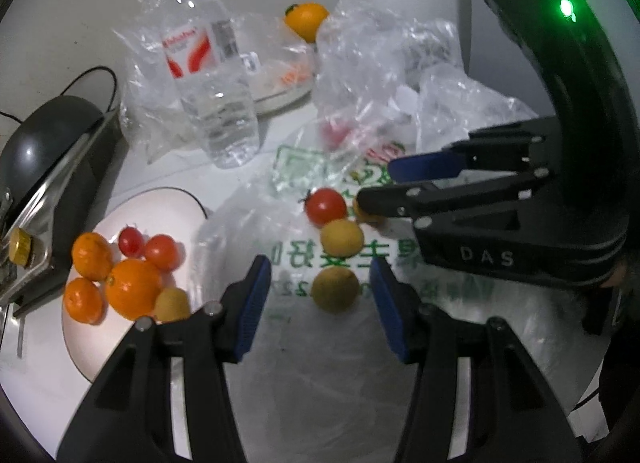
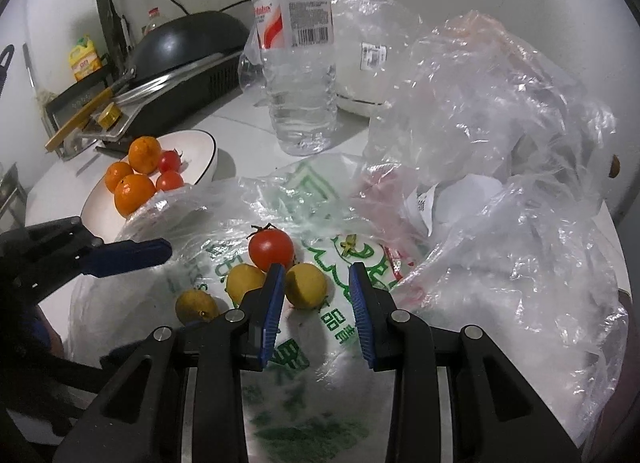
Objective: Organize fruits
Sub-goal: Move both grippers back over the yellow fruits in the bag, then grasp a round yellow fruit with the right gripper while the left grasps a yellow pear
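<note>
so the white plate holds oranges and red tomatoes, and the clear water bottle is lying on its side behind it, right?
Not quite. The white plate does hold oranges and red tomatoes, but the clear water bottle stands upright behind it, as the right wrist view shows.

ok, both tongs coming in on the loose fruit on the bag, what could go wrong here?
1. The left tongs and right tongs work the same tight cluster and could collide.
2. The yellow fruit touches the tomato; a nudge may roll either.
3. The printed plastic bag underneath is slippery and might get pinched.
</note>
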The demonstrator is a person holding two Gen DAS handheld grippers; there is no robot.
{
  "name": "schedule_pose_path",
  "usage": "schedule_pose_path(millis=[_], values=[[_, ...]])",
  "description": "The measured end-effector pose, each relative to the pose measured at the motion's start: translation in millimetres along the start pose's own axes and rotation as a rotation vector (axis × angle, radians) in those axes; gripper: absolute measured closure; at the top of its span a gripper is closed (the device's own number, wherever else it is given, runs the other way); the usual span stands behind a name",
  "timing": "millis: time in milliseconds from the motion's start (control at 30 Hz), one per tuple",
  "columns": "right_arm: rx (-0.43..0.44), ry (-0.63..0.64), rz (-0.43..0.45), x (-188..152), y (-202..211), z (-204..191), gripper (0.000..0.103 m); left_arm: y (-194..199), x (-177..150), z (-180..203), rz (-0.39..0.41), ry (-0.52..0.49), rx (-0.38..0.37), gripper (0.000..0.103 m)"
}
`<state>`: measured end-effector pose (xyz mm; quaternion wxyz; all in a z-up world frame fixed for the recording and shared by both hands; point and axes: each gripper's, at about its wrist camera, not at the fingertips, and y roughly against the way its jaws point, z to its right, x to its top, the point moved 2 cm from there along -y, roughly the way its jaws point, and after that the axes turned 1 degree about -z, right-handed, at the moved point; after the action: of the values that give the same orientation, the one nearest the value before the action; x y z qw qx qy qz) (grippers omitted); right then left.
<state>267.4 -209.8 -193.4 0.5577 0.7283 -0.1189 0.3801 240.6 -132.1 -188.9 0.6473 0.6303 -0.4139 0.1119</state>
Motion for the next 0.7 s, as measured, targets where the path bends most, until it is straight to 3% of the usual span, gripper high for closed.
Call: schedule_pose_path(millis=[200, 400, 467, 700], values=[[0.017, -0.002, -0.033, 0.4, -5.9, 0.5, 0.068, -8.8, -3.5, 2.7, -0.026, -0.019, 0.005, 0.056], [0.023, 0.01, -0.06, 0.8, -11.3, -1.8, 0.069, -8.9, -4.2, 4.6, -0.028, -0.029, 0.002, 0.073], [0.034, 0.016, -0.06, 0.8, -11.1, -2.7, 0.077, -8.9, -4.1, 5.5, -0.026, -0.035, -0.001, 0.075], [0.014, 0.015, 0.0, 1.5, -0.3, -2.6, 0.077, 1.4, -3.7, 4.7, 0.017, -0.032, 0.002, 0.075]])
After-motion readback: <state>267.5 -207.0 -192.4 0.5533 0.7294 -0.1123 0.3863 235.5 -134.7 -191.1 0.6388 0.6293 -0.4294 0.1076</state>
